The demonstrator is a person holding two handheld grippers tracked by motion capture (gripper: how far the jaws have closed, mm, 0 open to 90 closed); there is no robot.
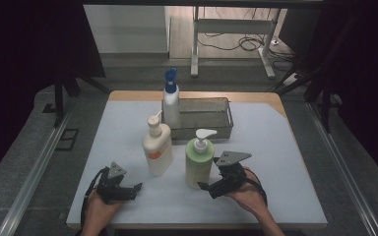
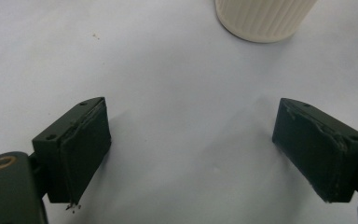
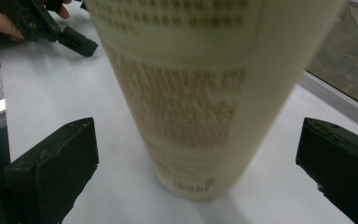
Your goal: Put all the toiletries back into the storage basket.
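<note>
Green pump bottle [image 1: 199, 163] stands upright near the table's front edge, between the wide-open, empty right tongs [image 3: 198, 163]. Centre the body, then close low and squarely to avoid tipping. Left tongs [image 2: 193, 149] open, empty, toward the front-left corner.

The green pump bottle [image 1: 198, 162] looks like smooth plastic with a soft sheen, its printed label [image 3: 186, 102] matt and papery, and it stands on a matt, pale sheet [image 1: 275, 162] over the wooden table [image 1: 256, 96]. Just left of the green pump bottle the cream bottle [image 1: 157, 150] is smooth plastic, ribbed at its base [image 2: 261, 21]. Behind the green pump bottle the basket [image 1: 211, 118] looks like dull metal mesh, and the gripper pads [image 2: 86, 149] are matt, scuffed black rubber.
</note>
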